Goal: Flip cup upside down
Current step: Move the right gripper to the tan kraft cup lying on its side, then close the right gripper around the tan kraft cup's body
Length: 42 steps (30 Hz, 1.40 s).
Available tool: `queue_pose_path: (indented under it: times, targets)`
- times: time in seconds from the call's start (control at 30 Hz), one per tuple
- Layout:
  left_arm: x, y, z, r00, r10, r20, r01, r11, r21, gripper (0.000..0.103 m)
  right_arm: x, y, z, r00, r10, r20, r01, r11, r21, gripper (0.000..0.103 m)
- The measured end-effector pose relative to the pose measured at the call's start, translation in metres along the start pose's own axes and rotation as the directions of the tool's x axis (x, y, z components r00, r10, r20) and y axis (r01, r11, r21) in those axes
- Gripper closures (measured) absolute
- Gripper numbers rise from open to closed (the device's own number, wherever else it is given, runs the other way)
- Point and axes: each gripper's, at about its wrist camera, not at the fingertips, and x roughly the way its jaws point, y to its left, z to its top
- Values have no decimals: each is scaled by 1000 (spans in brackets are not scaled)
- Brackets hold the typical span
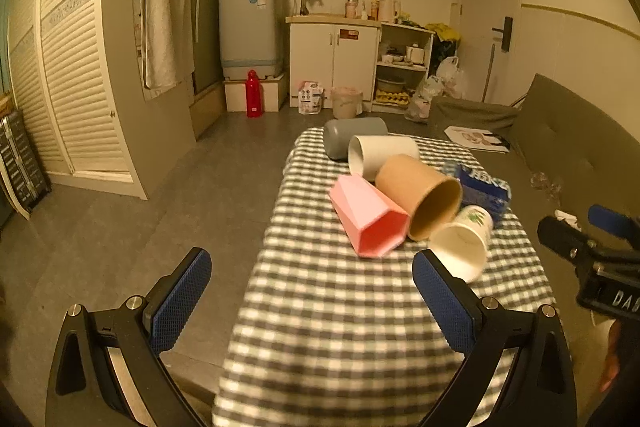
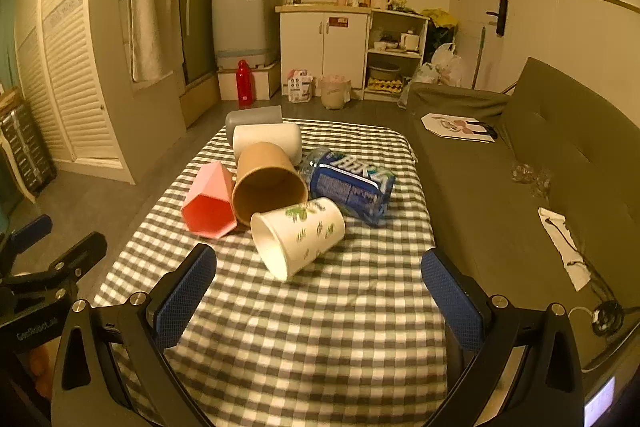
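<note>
My left jaws stand wide apart with nothing between them, held over the near left edge of the surface with its checked cloth. My right jaws are just as wide and hold nothing, over the near end of the same surface. Five cups lie on their sides in a cluster toward the far end. The white paper cup with green leaf prints lies nearest, mouth toward me and to the left. Touching it behind is the brown cup, with the pink cup beside that on the left. Farther back lie a white cup and a grey cup. A blue packet rests just right of the brown cup
</note>
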Motion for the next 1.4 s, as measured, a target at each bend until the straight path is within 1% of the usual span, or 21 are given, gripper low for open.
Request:
queue_pose_path:
  times: [0.17,0.3,0.43,0.53,0.6,0.67,0.77,0.8,0.9,0.93,1.07,1.17,1.23,1.3,1.33,1.4]
  targets:
    - [22,7,24,1000,3,-11,-3,1000,-1,0,18,7,32,1000,-1,12,2,999,-53,0]
    - [48,9,36,1000,18,-19,-18,1000,-4,0,42,12,56,999,32,5,-31,997,-66,0]
    - [72,14,33,998,33,-50,-34,999,-19,0,78,18,74,999,36,-37,-39,995,-95,0]
    - [88,20,24,996,37,-84,-39,999,-22,0,106,25,81,994,56,-94,-68,989,-130,0]
    - [97,25,18,993,37,-112,-39,999,-21,0,123,29,83,987,75,-143,-95,986,-140,0]
    - [104,28,14,989,38,-140,-42,999,-26,0,143,34,81,974,102,-203,-132,982,-136,0]
    - [113,30,13,986,29,-166,-35,999,-31,0,166,40,78,957,117,-265,-158,977,-140,0]
    - [116,29,13,985,31,-168,-36,999,-29,0,172,42,77,954,112,-276,-156,977,-142,1]
    - [123,30,14,983,28,-183,-34,999,-29,0,192,39,75,938,111,-329,-156,981,-114,9]
    - [125,30,14,982,25,-188,-32,999,-32,0,195,39,75,942,101,-319,-146,982,-119,9]
    - [132,32,14,978,10,-210,-21,999,-51,0,203,46,77,935,96,-342,-159,974,-161,10]
    - [135,35,16,976,2,-219,-17,997,-70,0,211,54,75,920,81,-384,-166,966,-196,14]
    - [136,36,16,976,-2,-220,-16,997,-77,0,213,60,74,916,75,-395,-173,961,-218,20]
    - [135,36,16,976,-1,-219,-17,997,-79,0,218,66,71,904,60,-424,-175,956,-237,24]
    - [135,36,16,976,1,-217,-18,997,-78,0,218,65,72,903,57,-425,-170,957,-234,24]
    - [133,37,16,977,6,-212,-23,997,-75,0,221,64,74,895,60,-442,-171,962,-215,24]
